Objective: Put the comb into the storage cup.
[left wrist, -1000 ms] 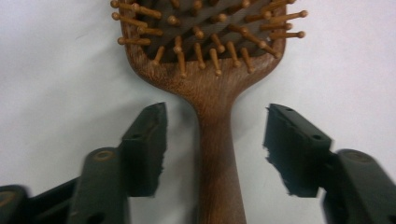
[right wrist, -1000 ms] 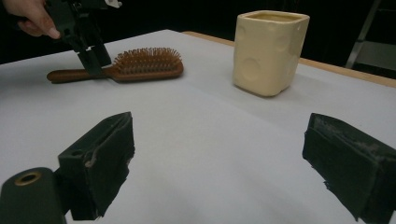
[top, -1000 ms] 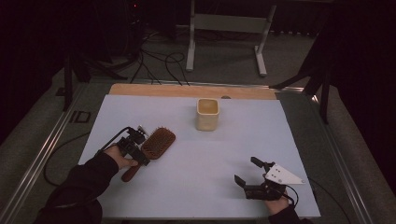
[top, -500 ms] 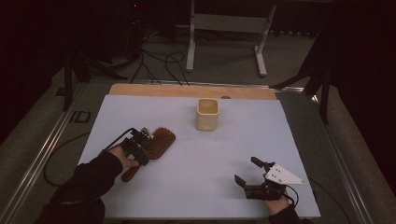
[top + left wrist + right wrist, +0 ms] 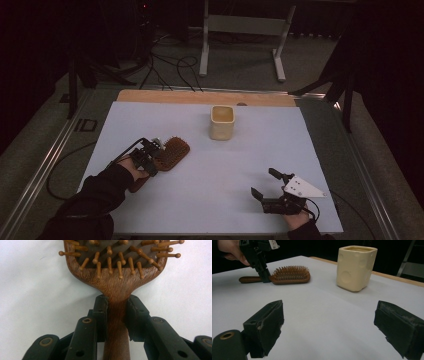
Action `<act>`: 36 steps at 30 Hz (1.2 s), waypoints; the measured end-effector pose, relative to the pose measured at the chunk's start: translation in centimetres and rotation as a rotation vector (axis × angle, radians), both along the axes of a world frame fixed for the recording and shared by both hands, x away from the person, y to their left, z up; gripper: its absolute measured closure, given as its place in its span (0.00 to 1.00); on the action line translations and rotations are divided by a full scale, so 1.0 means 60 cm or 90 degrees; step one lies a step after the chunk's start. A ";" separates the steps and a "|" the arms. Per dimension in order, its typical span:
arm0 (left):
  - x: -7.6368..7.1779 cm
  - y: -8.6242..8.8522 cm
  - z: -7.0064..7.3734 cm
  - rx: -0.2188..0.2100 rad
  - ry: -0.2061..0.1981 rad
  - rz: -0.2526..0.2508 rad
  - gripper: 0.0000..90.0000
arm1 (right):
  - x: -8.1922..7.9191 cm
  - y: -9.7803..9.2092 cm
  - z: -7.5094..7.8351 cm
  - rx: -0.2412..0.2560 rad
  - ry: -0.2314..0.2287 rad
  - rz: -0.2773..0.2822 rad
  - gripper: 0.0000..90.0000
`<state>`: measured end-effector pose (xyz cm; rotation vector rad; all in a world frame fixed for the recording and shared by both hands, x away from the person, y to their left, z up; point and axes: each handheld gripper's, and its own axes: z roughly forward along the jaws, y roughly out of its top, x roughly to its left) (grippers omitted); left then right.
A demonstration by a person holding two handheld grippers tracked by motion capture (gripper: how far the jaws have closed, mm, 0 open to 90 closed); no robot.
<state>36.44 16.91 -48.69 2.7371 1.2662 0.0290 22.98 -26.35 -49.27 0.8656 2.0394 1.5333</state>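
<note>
Where the high view looks down on the white table, a wooden hairbrush lies bristles up near the left edge, about midway between the near and far edges. The left gripper, held in a hand with a dark sleeve, sits over the brush where the handle meets the head. A cream square cup stands upright toward the far edge, near the middle, well apart from the brush. The right gripper rests near the front right corner with its jaws spread and nothing between them.

Seen from the left gripper view, the two black jaws are clamped on the hairbrush's narrow neck, one on each side, touching the wood just below the bristled head. White table surface shows around it.

Seen from the right gripper view, the right gripper's jaws stand wide apart over bare table. Beyond them, the hairbrush lies flat with the left gripper gripping its handle, and the cup stands to the right of it.
</note>
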 end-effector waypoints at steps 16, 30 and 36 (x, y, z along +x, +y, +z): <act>-0.018 0.025 -0.003 -0.076 -0.058 0.009 0.82 | 0.001 -0.001 -0.001 -0.002 0.001 -0.003 0.10; -0.029 0.023 0.007 -0.150 -0.109 0.021 0.82 | 0.001 -0.001 -0.001 -0.002 0.002 -0.003 0.10; -0.039 0.017 0.022 -0.190 -0.132 0.004 0.82 | 0.001 -0.001 -0.001 -0.002 -0.001 -0.002 0.10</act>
